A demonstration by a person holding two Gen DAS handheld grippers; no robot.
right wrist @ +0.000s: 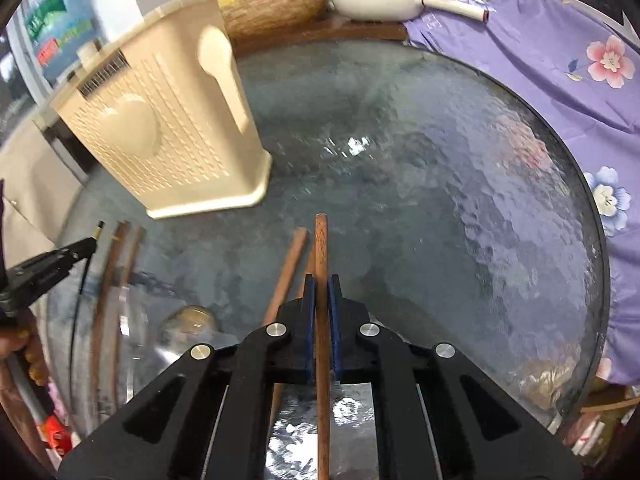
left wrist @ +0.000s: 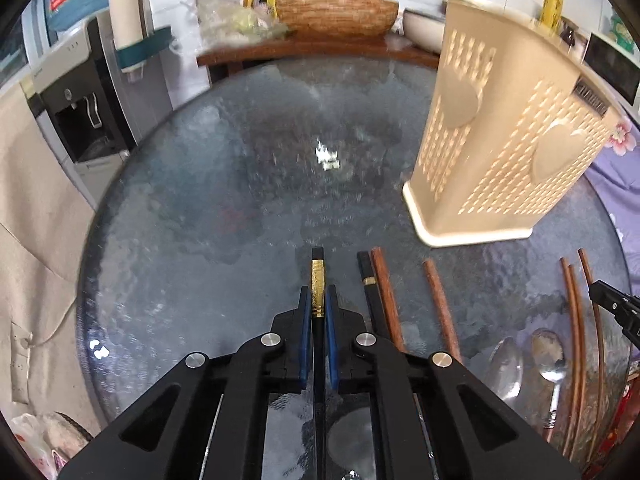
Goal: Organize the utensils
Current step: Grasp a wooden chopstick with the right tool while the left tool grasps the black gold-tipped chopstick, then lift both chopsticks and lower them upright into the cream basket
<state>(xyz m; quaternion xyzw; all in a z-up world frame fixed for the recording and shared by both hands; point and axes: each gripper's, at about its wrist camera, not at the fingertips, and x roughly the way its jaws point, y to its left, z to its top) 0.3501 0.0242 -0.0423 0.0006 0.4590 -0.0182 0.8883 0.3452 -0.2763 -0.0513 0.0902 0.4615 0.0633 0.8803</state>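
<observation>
Left tongs are clenched on a black chopstick; right tongs are clenched on a brown chopstick. Both sticks run lengthwise along the fingers, pointing forward. The holder stands upright on the worktop, ahead-right of the left tongs and ahead-left of the right; which is nearer cannot be told. Its top opening is hidden.

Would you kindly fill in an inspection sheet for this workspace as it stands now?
Surface: round textured glass table, glare spots.
Job's things: beige perforated utensil holder upright; black gold-banded chopstick in left tool; brown wooden chopstick in right tool; more chopsticks and two spoons lying on the glass.
Clutter: nothing seen on the table.
Grippers: left tool and right tool both shut on a chopstick.
Cables: nothing seen.
Surroundings: water dispenser, woven basket, purple floral cloth.
</observation>
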